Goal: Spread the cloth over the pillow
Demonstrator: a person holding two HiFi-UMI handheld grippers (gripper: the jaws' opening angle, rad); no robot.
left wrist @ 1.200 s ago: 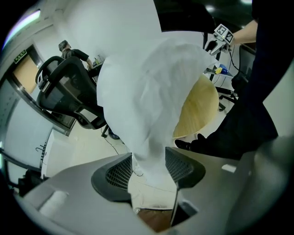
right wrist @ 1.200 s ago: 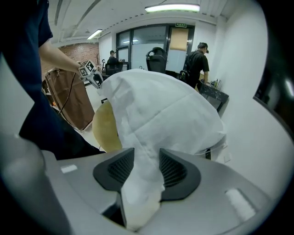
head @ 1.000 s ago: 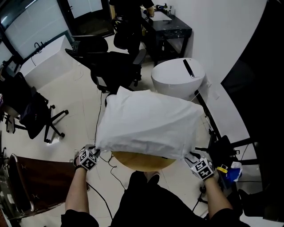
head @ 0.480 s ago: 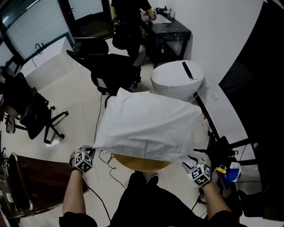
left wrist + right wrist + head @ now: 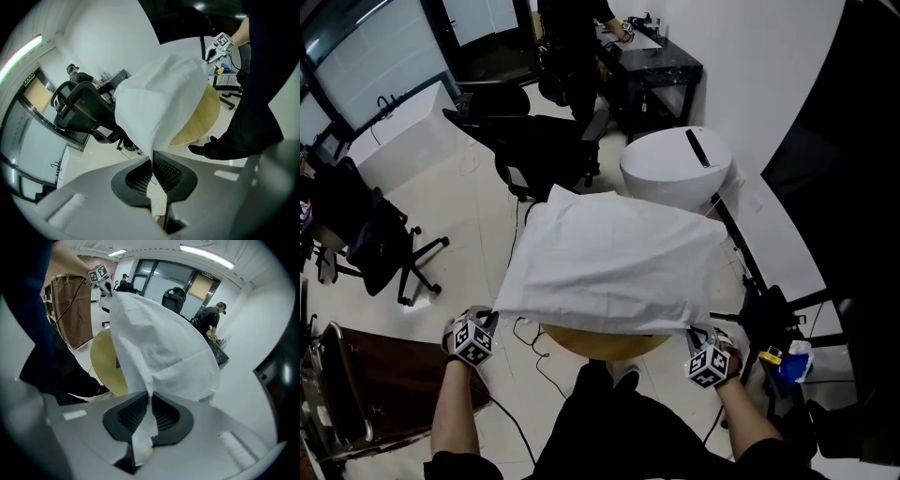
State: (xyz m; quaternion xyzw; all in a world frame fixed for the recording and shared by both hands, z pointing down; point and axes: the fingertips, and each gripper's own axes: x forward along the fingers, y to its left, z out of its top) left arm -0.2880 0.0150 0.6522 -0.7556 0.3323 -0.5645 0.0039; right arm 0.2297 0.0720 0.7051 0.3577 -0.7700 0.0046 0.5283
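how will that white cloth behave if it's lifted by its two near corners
Probably floppy: the white cloth bunches into a narrow fold where the left gripper pinches it. Likely light too: it creases and drapes over the round table rather than holding shape.

The right gripper [image 5: 149, 399] has a corner of the white cloth [image 5: 159, 348] between its jaws, the ribbed pads pressed on the fabric and a crumpled tail hanging out behind them; the jaws are opening. From there the cloth rises in a wrinkled sheet to its far corner, where the left gripper [image 5: 108, 288] meets it. Under the cloth lies a round wooden table [image 5: 104, 364]. Beyond it stand a black office chair [image 5: 174, 296] and a person in dark clothes [image 5: 210, 317].
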